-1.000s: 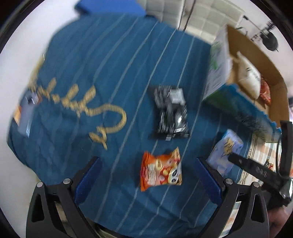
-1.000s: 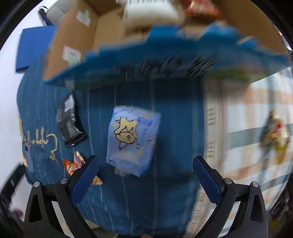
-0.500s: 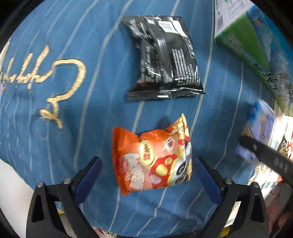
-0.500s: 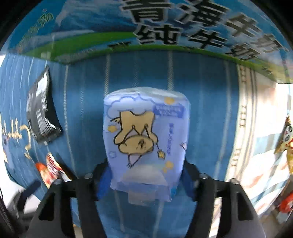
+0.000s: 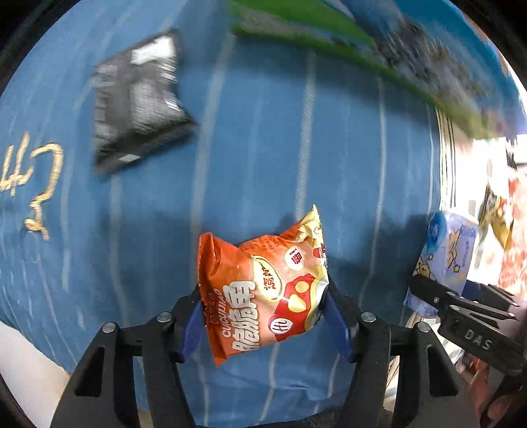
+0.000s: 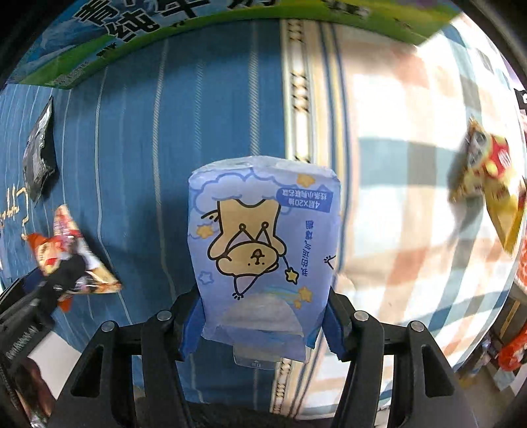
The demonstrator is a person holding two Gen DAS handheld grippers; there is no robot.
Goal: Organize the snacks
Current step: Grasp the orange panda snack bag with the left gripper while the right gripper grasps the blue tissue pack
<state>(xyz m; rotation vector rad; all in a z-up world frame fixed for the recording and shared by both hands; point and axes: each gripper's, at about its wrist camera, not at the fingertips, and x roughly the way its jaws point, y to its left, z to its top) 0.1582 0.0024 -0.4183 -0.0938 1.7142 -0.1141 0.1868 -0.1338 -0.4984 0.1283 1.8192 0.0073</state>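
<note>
Gripping from both sides, the left gripper (image 5: pixel 263 316) has its blue pads pressed into the lower half of the orange snack bag (image 5: pixel 263 289), which stands up between the fingers, lifted off the blue striped cloth (image 5: pixel 263 148). Up and to the left of these tongs a black snack packet (image 5: pixel 138 108) lies flat on the cloth — blurred, so its print cannot be read. Above and to the right runs the green-and-blue side of a carton (image 5: pixel 329 23).

Further right, the right gripper (image 6: pixel 260 326) is closed the same way on the pale blue packet with the cartoon dog (image 6: pixel 263 243), its pads squeezing the packet's bottom end; the packet stands upright between the fingers. Beyond these tongs, up and to the right, a yellow and red snack bag (image 6: pixel 490 177) lies on a checked cloth (image 6: pixel 395 131) — well apart from the held packet.
</note>
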